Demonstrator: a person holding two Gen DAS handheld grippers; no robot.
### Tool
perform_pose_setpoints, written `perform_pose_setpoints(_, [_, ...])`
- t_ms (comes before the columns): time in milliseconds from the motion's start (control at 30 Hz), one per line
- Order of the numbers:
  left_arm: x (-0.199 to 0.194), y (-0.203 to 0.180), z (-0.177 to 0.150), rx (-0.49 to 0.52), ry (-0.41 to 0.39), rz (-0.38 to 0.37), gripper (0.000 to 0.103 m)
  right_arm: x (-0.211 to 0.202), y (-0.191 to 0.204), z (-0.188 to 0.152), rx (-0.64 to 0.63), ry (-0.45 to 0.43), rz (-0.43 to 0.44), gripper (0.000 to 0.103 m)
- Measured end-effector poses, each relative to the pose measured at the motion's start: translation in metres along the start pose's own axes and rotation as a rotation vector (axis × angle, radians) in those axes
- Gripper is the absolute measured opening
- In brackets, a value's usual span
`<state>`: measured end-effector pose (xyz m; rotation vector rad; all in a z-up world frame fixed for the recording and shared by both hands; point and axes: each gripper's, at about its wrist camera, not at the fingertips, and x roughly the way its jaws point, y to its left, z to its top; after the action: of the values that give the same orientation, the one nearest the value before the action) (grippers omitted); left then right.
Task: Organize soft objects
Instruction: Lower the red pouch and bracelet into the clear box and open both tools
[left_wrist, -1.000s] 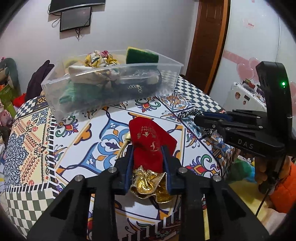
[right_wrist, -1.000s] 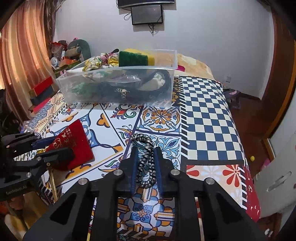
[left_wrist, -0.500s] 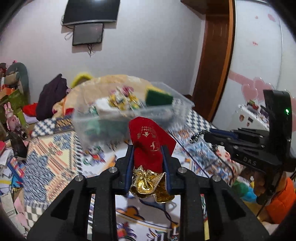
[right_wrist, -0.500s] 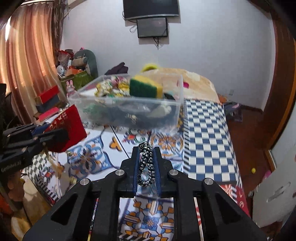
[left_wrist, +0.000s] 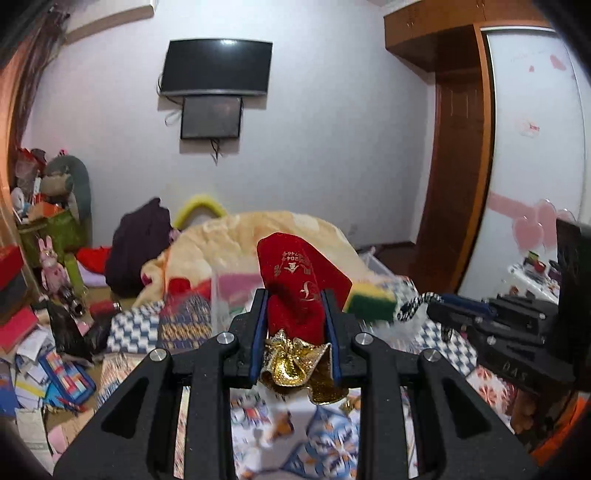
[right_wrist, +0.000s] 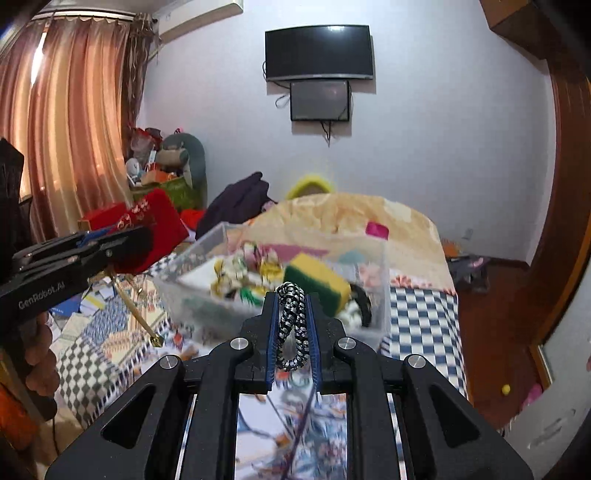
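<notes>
My left gripper (left_wrist: 295, 299) is shut on a red velvet pouch (left_wrist: 295, 280) with a gold top, held in the air just short of the clear plastic bin (left_wrist: 221, 291). It also shows in the right wrist view (right_wrist: 122, 240) with the pouch (right_wrist: 155, 225). My right gripper (right_wrist: 291, 299) is shut on a black-and-white braided cord (right_wrist: 291, 325), raised in front of the bin (right_wrist: 373, 325). The bin holds a yellow-green sponge (right_wrist: 317, 277), patterned cloth (right_wrist: 251, 262) and dark items. The cord (left_wrist: 413, 306) shows at the right gripper's tip in the left view.
The bin stands on a table with a patterned cloth (right_wrist: 421, 325). A bed with a beige blanket (right_wrist: 351, 218) lies behind. Clutter and papers cover the floor on the left (left_wrist: 33, 369). A gold tassel cord (right_wrist: 136, 314) hangs from the pouch.
Both grippers have lifted off the table with their objects and moved up and forward toward the bin, tilting the views upward. Both stay shut.
</notes>
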<state>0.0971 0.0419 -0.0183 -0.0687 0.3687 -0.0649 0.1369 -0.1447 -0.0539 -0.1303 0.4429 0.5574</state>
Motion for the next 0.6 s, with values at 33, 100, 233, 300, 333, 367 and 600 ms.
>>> perform_pose_setpoints(33, [0.001, 0.001, 0.005, -0.002, -0.009, 0.003, 0.028, 0.002, 0.001, 0.003, 0.0, -0.007, 0.001, 0.013])
perform_pose_setpoints(100, [0.006, 0.004, 0.014, -0.014, -0.025, 0.008, 0.028, 0.008, 0.003, 0.008, 0.001, -0.019, 0.005, 0.013])
perform_pose_setpoints(233, [0.019, 0.008, 0.02, -0.023, -0.033, 0.023, 0.028, 0.019, 0.004, 0.017, 0.007, -0.034, 0.014, 0.013])
perform_pose_setpoints(300, [0.028, 0.01, 0.02, -0.026, -0.025, 0.041, 0.028, 0.026, 0.005, 0.02, 0.011, -0.035, 0.022, 0.013])
perform_pose_setpoints(333, [0.035, 0.012, 0.021, -0.026, -0.019, 0.051, 0.028, 0.029, 0.006, 0.021, 0.012, -0.036, 0.027, 0.013])
perform_pose_setpoints(367, [0.042, 0.014, 0.02, -0.027, -0.009, 0.06, 0.028, 0.03, 0.007, 0.022, 0.011, -0.034, 0.03, 0.013])
perform_pose_setpoints(600, [0.083, 0.025, 0.007, -0.032, 0.078, 0.09, 0.028, 0.06, 0.016, 0.018, -0.009, 0.018, 0.05, 0.014])
